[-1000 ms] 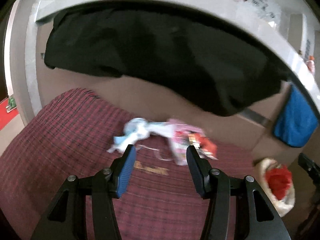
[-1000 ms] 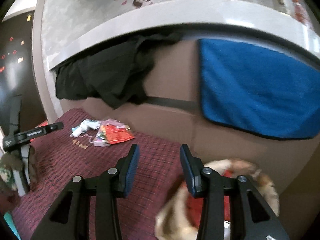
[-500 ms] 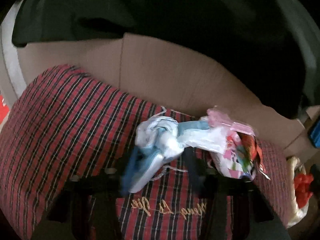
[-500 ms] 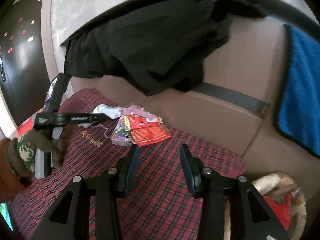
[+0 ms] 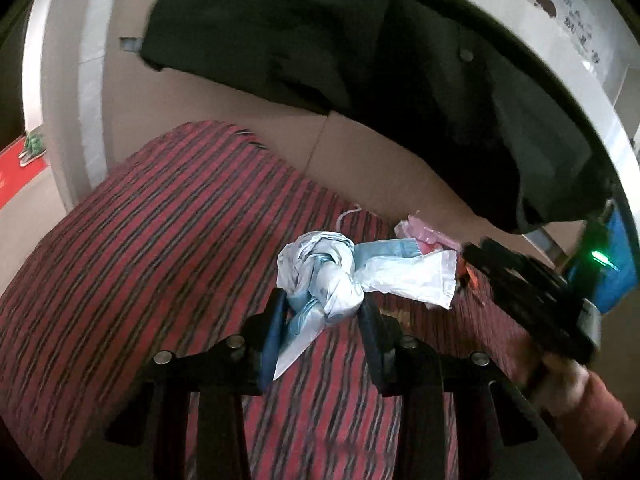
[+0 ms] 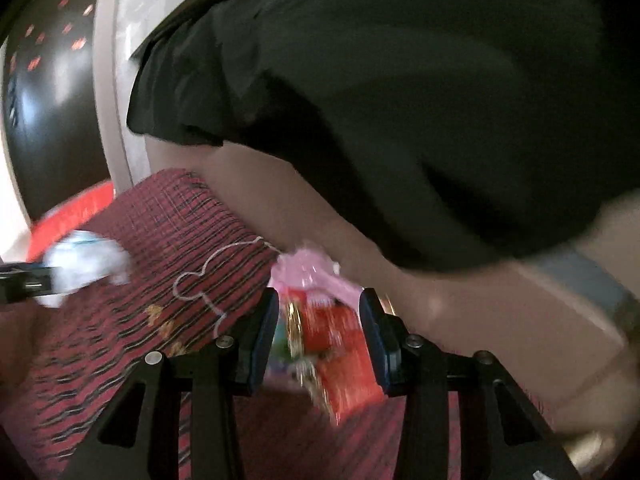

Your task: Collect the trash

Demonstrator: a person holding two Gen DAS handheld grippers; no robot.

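Note:
A crumpled white and blue face mask wad (image 5: 324, 276) lies on the red plaid cushion (image 5: 152, 248). My left gripper (image 5: 322, 312) is open with its jaws on either side of the wad. A red snack wrapper (image 6: 340, 344) and a pink wrapper (image 6: 316, 276) lie near the cushion's back edge. My right gripper (image 6: 320, 320) is open, its jaws on either side of the red wrapper. The right gripper also shows in the left wrist view (image 5: 532, 300), and the mask wad in the right wrist view (image 6: 88, 268).
A black garment (image 5: 360, 64) hangs over the tan sofa back (image 5: 360, 160) just behind the trash. A white mask string (image 6: 208, 276) lies looped on the cushion. A blue cloth (image 5: 616, 272) hangs at the far right.
Both grippers have moved forward and down to the trash. The left now has the mask wad between its jaws, the right has the red wrapper between its jaws.

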